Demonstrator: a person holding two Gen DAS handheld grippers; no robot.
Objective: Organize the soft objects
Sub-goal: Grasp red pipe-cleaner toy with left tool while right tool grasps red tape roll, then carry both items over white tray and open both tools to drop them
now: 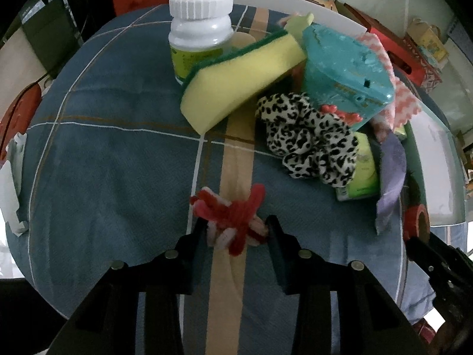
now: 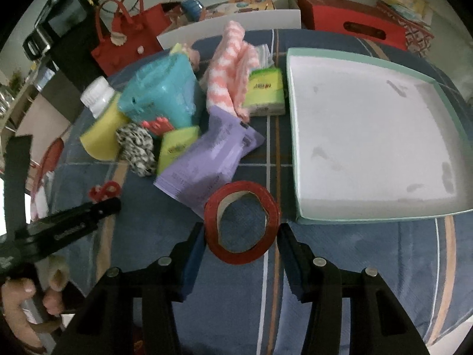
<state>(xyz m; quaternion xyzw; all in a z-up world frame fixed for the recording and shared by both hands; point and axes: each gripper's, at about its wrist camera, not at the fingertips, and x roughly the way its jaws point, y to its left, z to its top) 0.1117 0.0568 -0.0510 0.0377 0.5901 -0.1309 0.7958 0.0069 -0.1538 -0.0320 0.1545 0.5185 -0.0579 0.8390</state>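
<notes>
Barely started here, I'd say. The tray on the right of the bench has nothing in it, and the whole pile sits just left of it.

My left tool is pinching the red and white pipe-cleaner bundle, pads pressed on both sides. My right tool is clamped on the red tape roll, squashing it a bit out of round, right by the tray's near corner. So two things in hand, none sorted yet.

Left to do: the sponge, leopard scrunchie, pink and white sock, two green tissue packs and the purple pouch. The white bottle and teal plastic box aren't soft, so I guess they stay out.

Labels: the pouch and tissue packs have print on them, but it's too blurry to read. No brand I can make out.
</notes>
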